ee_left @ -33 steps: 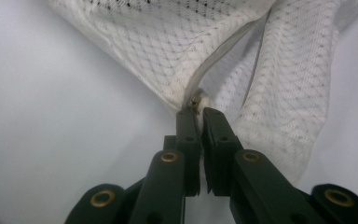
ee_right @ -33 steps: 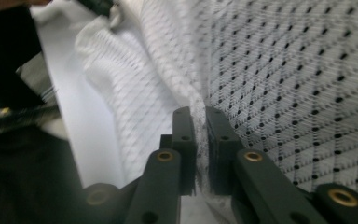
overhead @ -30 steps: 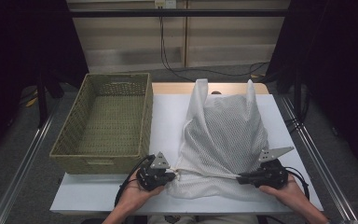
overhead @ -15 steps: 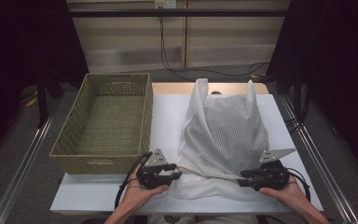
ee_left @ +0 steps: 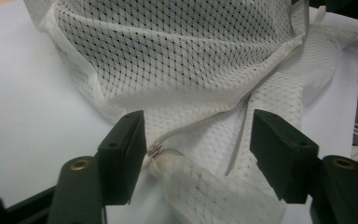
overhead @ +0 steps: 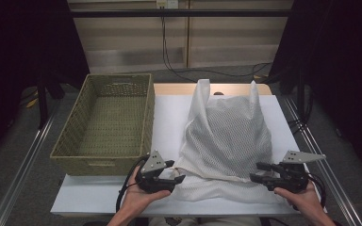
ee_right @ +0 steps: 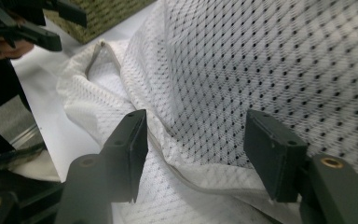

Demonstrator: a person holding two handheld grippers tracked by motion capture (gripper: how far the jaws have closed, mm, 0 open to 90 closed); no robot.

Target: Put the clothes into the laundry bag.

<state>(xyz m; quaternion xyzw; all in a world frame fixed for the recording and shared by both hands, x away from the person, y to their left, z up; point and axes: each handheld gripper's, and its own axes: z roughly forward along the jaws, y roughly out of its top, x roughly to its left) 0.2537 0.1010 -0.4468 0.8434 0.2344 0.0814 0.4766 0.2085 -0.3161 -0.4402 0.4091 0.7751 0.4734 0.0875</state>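
A white mesh garment lies flat on the white table, its two straps pointing away from me and its near hem folded over. My left gripper sits at the hem's left corner and my right gripper at its right corner. Both sets of jaws have just been opening. In the left gripper view the left gripper stands open over the mesh garment, with a small metal ring beside one pad. In the right gripper view the right gripper is open over the folded mesh garment; no pad presses on it.
A woven basket stands on the table's left side, close to my left hand. Metal rails run along both table sides. A strip of bare table lies between the basket and the garment. Dark floor and cables lie beyond the far edge.
Both grippers went from shut on the garment's near hem to open, letting the cloth go. The right gripper drew back a little to the right; the left hand stayed put.
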